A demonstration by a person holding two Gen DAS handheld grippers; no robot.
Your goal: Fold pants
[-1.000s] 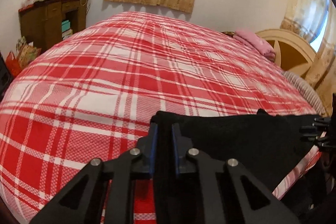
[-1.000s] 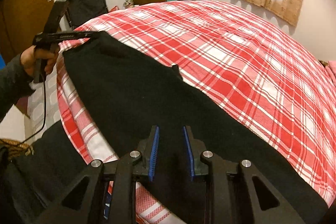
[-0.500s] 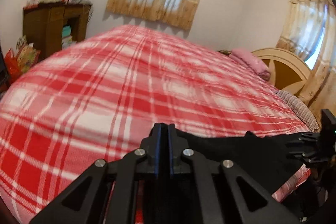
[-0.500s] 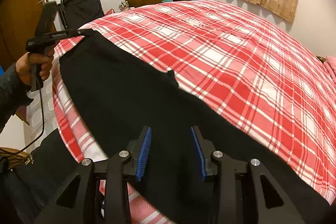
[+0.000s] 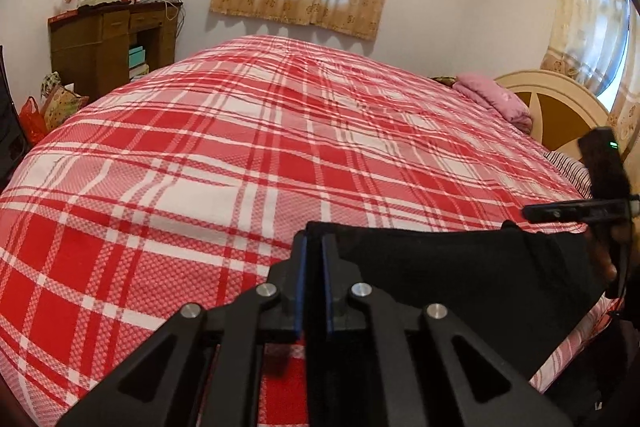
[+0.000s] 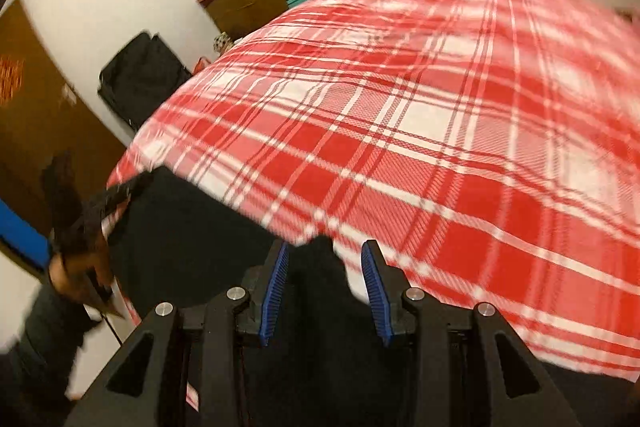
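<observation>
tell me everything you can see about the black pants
The black pants are plain, soft-looking dark fabric, spread along the near edge of the red plaid bedspread, partly hanging off it. The left claw is shut on one end. The right claw is open with fabric between its fingers.

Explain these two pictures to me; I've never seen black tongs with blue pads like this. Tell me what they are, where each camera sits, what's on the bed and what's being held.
No machine moves here: a person holds a two-finger tool in each hand, with a camera on each looking along its fingers.

The left camera's picture shows the left tool, its blue pads shut on an edge of the black pants. The pants lie along the near edge of a bed with a red plaid cover.

The right camera's picture is blurred. The right tool stands open with pants fabric between its pads, which do not press on it. At its left you see the person's hand holding the left tool.
</observation>
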